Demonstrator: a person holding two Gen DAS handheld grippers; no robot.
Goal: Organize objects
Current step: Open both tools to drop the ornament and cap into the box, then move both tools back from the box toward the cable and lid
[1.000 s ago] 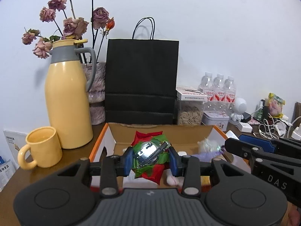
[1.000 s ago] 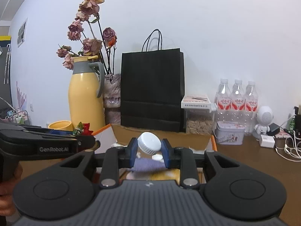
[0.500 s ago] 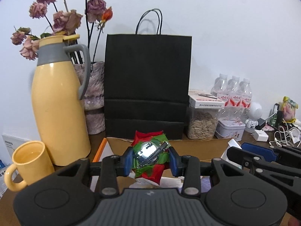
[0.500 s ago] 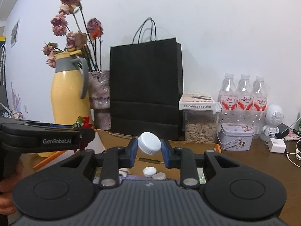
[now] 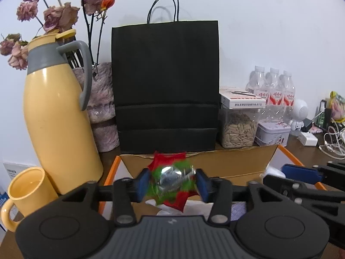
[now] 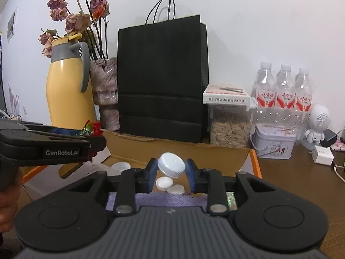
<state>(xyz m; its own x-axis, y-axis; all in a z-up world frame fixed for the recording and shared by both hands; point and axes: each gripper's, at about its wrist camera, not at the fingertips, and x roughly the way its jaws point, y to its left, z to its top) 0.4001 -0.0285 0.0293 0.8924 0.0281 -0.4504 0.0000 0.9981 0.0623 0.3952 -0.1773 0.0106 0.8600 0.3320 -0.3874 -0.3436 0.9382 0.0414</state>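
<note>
My left gripper [image 5: 172, 183] hovers over the open cardboard box [image 5: 215, 164] with its jaws opening. A red and green foil bow with a shiny silver centre [image 5: 172, 182] is blurred between the pads, loose from them. My right gripper [image 6: 171, 173] is over the same box [image 6: 194, 149], jaws opening too. A white bottle cap [image 6: 171, 167] sits tilted between its pads, with gaps on both sides. More white caps [image 6: 165, 182] and a purple cloth [image 6: 163, 200] lie in the box below.
Behind the box stand a black paper bag [image 5: 166, 82], a yellow thermos jug [image 5: 58, 118], a vase of dried roses [image 5: 103, 108], a seed jar [image 5: 239, 127], a tin [image 5: 272, 133] and water bottles [image 5: 273, 90]. A yellow mug [image 5: 28, 190] is at the left. Cables [image 5: 332, 140] lie at the right.
Both grippers moved forward over the box, towards the black bag. Both pairs of jaws widened; the bow and the cap came loose from the pads.
</note>
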